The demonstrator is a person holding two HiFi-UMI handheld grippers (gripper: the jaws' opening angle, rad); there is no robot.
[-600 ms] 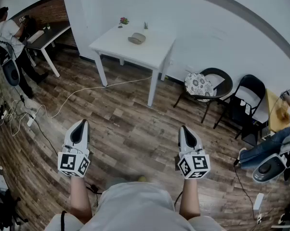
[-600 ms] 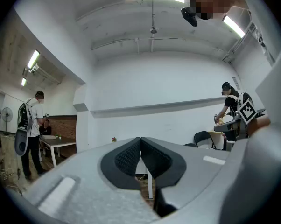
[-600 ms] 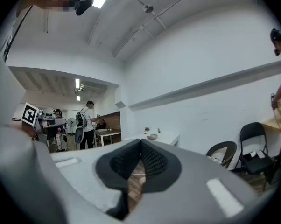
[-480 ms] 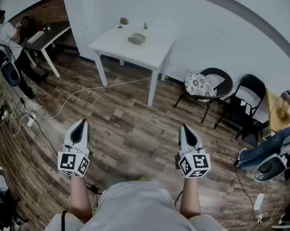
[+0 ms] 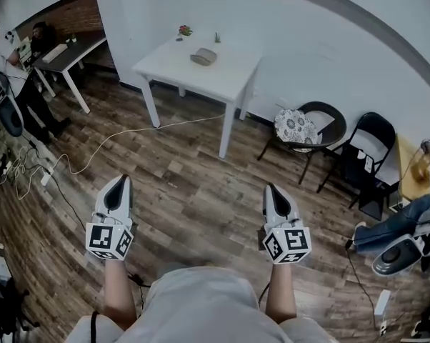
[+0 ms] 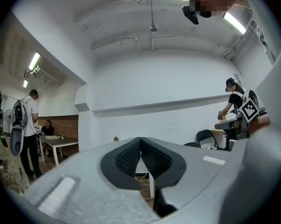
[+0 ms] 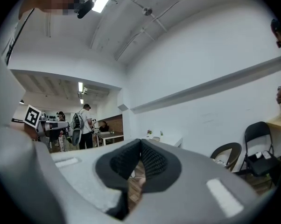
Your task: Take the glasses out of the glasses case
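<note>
Held the left tool [image 5: 119,184] low at 7 o'clock in the head view, aimed toward 12 o'clock. Found its pads [image 6: 126,158] pressed flat together in the left gripper view, with nothing between them. Held the right tool [image 5: 273,189] the same way at 5 o'clock, pads [image 7: 124,161] likewise pressed together on nothing. Read both as a carrying posture, level and set apart in front of the body, suited to walking rather than reaching. Saw nothing beneath them but wooden floor [image 5: 193,191].

Farther out at 12 o'clock, well apart from both tools, saw a white tabletop [image 5: 226,76]. Made out a small grey oval toward its far edge, likely the glasses case [image 5: 203,56], though too small to tell whether open or shut. Spotted no glasses outside it. Noted a small potted flower [image 5: 184,31] just beyond the case at 11 o'clock, near the wall.

Noted a white cable [image 5: 129,136] trailing over the floor at 10 o'clock, between the tools and the tabletop, worth stepping over on the approach. Left the chairs [image 5: 311,127] at 3 o'clock out of the way. Judged the task not yet begun, with the approach to the tabletop as the first step.
</note>
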